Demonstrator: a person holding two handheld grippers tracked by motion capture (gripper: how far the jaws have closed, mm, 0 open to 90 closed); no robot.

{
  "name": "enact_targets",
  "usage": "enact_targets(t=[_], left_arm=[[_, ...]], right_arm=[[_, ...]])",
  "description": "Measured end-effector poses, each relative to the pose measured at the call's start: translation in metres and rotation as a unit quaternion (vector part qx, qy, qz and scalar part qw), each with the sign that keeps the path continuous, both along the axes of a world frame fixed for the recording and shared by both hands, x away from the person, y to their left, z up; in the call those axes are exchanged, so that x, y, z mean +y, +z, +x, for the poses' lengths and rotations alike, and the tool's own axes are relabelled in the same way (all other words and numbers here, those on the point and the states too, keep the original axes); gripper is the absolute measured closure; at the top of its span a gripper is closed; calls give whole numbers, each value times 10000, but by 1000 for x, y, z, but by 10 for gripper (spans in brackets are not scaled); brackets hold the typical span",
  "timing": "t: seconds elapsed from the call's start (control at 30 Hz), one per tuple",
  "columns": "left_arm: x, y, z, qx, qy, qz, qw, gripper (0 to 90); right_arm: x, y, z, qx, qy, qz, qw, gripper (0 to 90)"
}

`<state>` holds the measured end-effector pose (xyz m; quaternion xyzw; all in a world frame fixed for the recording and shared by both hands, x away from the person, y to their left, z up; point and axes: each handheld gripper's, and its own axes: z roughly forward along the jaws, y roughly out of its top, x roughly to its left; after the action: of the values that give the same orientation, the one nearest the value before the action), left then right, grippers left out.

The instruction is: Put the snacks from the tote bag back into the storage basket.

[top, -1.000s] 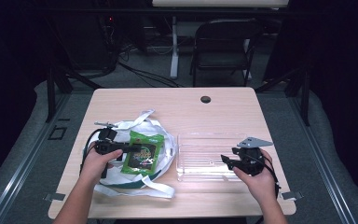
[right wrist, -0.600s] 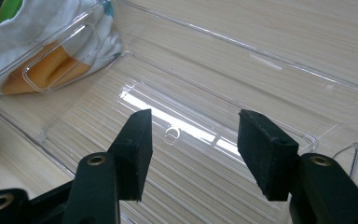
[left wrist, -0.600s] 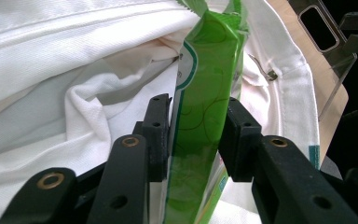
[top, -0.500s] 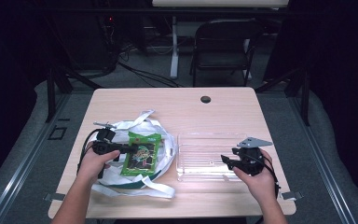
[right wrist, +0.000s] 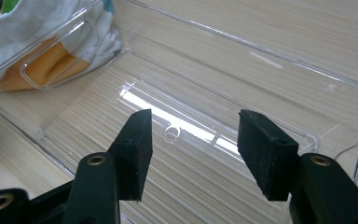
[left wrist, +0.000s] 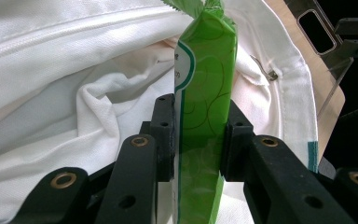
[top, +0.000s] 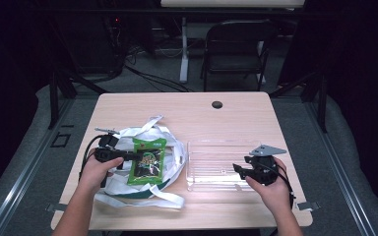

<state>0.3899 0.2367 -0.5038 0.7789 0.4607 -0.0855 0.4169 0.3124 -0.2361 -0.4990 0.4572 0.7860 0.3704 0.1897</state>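
- Left tool (top: pixel 137 156) clenched on green snack packet (top: pixel 148 160); jaws have just been closing, packet between the pads (left wrist: pixel 165 135); pads press both faces of packet, seen edge-on in left gripper view
- Green snack packet lies on top of white cloth bag (top: pixel 174 147), left half of bench (top: pixel 236 110); bag straps spread over the bench toward the near edge
- Right tool (top: pixel 239 169) released; jaws apart, nothing between them; hovers at near right part of clear plastic tray (top: pixel 211 147)
- Tray sits just beside the bag, bag edge touching its left wall; handle cutout in that wall
- Small dark round cap (top: pixel 217 104) far on bench, well apart
- Folding chair (top: pixel 236 46) behind bench
- Left hand (top: pixel 96 169) grips tool body, tool pointing right, level; right hand (top: pixel 270 189) holds tool pointing left; both forearms in from bottom
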Motion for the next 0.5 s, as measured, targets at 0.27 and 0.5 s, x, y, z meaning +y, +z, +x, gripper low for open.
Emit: enact_targets(t=[0.27, 0.5], left_arm=[[2, 2, 0, -47, 35, -40, 10000, 720], [4, 4, -1, -116, 112, -90, 9998, 720]], right_arm=[[-2, 0, 0, 9, -5, -11, 10000, 452], [0, -1, 0, 13, -9, -28, 10000, 452]])
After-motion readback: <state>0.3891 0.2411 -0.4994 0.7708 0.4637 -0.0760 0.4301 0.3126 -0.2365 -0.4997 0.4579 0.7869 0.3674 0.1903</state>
